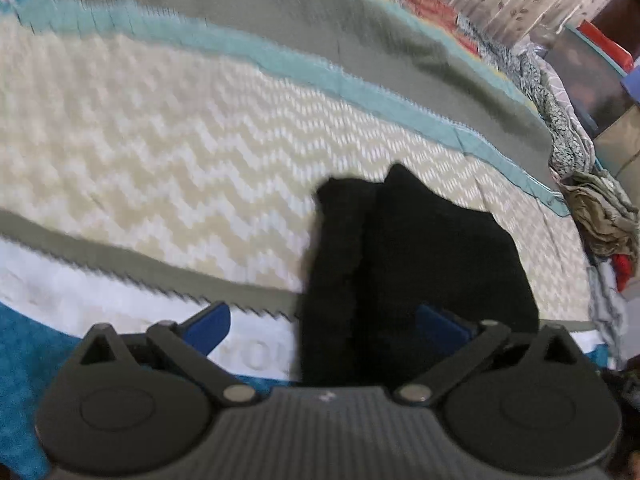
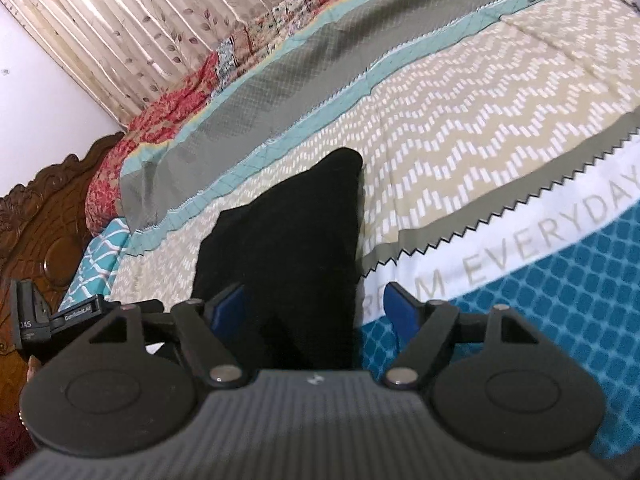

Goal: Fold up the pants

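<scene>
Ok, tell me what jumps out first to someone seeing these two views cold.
The black pants stand out most: a dark folded bundle lying on the pale zigzag-patterned bedspread, close in front of both cameras. Next come the blue fingers of the right gripper, spread apart with the pants between them, and the left gripper open likewise. Along the far edge of the bed hangs a leaf-print curtain.

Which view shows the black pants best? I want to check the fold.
The right wrist view: the black pants appear sharp, lying on the bedspread. The left wrist view shows them blurred, though the layered edges are visible.
</scene>
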The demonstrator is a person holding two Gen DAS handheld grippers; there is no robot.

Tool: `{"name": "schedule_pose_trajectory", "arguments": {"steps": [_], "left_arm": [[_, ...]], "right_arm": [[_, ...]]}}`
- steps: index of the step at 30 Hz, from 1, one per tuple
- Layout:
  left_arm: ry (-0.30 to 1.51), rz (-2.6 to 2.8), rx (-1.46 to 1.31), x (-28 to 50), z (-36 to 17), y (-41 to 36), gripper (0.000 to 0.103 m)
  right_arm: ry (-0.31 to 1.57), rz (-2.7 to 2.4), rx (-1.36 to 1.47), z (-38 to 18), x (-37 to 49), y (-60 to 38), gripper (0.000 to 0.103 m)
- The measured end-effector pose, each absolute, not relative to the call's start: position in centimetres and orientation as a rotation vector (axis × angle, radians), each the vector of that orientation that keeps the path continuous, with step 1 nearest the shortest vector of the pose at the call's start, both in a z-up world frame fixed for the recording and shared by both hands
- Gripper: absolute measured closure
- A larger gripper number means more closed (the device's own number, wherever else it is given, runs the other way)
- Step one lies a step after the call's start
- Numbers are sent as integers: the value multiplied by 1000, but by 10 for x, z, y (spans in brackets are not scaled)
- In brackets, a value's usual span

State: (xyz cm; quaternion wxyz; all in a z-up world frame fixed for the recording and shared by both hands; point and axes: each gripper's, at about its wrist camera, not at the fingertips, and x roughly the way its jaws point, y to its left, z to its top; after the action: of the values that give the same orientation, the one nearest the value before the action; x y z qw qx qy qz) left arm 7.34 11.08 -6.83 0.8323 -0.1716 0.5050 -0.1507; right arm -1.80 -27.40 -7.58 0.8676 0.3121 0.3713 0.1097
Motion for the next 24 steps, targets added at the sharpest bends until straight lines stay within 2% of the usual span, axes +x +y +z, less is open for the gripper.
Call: {"name": "schedule_pose_trajectory", "arguments": {"steps": [5,7,8,9,10,11,14,20,24], "left_arm": [[1178,-392,-477,80,-100,89,1],[1140,-397,-394,71,-100,72,4],[1116,-408,-345,67,-97,65,21],[1101,-416,-331,63,-94,62,31],[1093,-402,-334,61,-91,62,44],[1083,-396,-343,60,-86,64,60],[1056,-401,-398,59,-70,68,73],[893,-456,-341,75,-16,49,74],[738,-472,-291,114,25,37,74]], "right_arm": [[839,288,657,-93,3,-262,26],[890,330,713,-104,12,-256,27],[906,330,719,-106,14,-251,28],[906,321,682,-104,14,-244,33],[893,316,636,-97,11,-239,42],[865,322,591,-89,7,-233,46],[784,378,480,-64,-4,-220,54],[572,438,269,-12,-8,-194,56],[434,433,252,15,29,-209,56]]}}
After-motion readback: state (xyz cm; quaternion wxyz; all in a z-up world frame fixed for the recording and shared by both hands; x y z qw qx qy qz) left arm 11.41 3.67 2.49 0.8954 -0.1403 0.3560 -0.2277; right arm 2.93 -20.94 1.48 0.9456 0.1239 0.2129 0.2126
